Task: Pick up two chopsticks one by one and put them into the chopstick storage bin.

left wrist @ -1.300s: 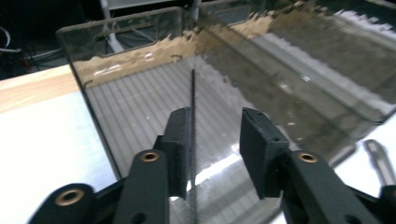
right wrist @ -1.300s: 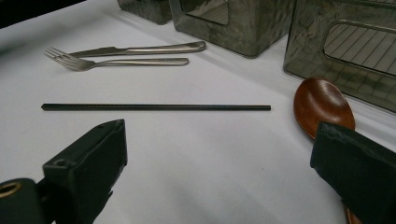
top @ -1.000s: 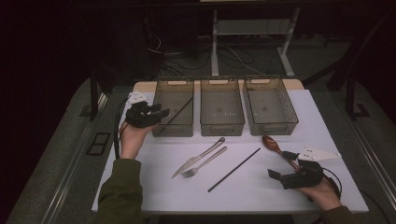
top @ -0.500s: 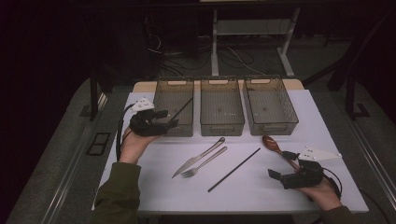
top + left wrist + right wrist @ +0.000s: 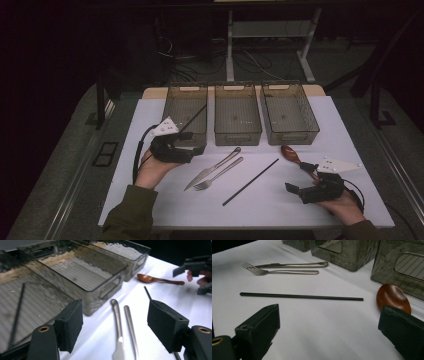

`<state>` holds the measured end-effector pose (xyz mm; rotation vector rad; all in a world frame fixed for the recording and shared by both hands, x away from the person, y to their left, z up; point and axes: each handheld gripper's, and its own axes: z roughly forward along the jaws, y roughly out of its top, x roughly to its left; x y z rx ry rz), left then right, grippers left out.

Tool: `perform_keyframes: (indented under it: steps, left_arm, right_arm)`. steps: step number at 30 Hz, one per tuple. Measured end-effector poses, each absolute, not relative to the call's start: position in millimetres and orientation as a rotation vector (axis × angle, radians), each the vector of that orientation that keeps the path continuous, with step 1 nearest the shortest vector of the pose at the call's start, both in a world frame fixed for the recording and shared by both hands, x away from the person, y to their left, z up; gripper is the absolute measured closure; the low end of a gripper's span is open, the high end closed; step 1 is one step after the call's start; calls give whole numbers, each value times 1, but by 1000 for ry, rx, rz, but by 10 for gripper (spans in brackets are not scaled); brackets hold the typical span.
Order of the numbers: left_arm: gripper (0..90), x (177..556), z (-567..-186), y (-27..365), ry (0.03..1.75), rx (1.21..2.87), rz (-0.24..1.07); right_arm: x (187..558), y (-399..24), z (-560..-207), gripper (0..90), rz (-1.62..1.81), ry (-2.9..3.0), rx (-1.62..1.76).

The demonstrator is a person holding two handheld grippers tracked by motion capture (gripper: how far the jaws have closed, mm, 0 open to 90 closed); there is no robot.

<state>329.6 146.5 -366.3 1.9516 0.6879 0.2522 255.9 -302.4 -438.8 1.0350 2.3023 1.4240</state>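
My left gripper [image 5: 194, 146] stands open just in front of the left bin [image 5: 172, 107]; its jaws have just been opening and nothing is between them. One black chopstick [image 5: 192, 117] leans inside that bin. A knife [image 5: 212, 167] and a fork [image 5: 218, 174] lie side by side on the white table, their handles ahead of my left gripper [image 5: 116, 315]. A second black chopstick [image 5: 250, 182] lies to their right, with a brown wooden spoon [image 5: 290, 152] beyond it. My right gripper [image 5: 300, 177] rests open near the front right, facing the chopstick [image 5: 302, 296] and the spoon [image 5: 393, 297].
A middle bin [image 5: 237, 137] and a right bin [image 5: 310, 127], both smoky clear plastic, stand in a row with the left one along the table's far side. The white table surface [image 5: 150, 125] ends in dark floor on both sides.
My left gripper has drawn back from the left bin toward the near side and slightly right, and its jaws have opened. The right gripper has not moved.
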Motion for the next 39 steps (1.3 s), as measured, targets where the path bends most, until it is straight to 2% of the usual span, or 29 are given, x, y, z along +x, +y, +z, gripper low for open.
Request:
perform_keyframes:
  steps: [9, 20, 27, 39]
  left_arm:
    - [224, 319, -378, 137, 687, 1949, 237]
    - [234, 303, -396, 121, 679, 1963, 236]
    - [298, 294, -404, 109, 666, 1965, 219]
    - [514, 285, -419, 80, 633, 2006, 167]
  right_arm:
    - [254, -303, -438, 32, 1419, 2300, 1043]
    - [254, -303, -439, 32, 1420, 2295, 1040]
    - [253, -303, -438, 32, 1422, 2291, 1041]
    - [253, -303, -438, 32, 1422, 2285, 1045]
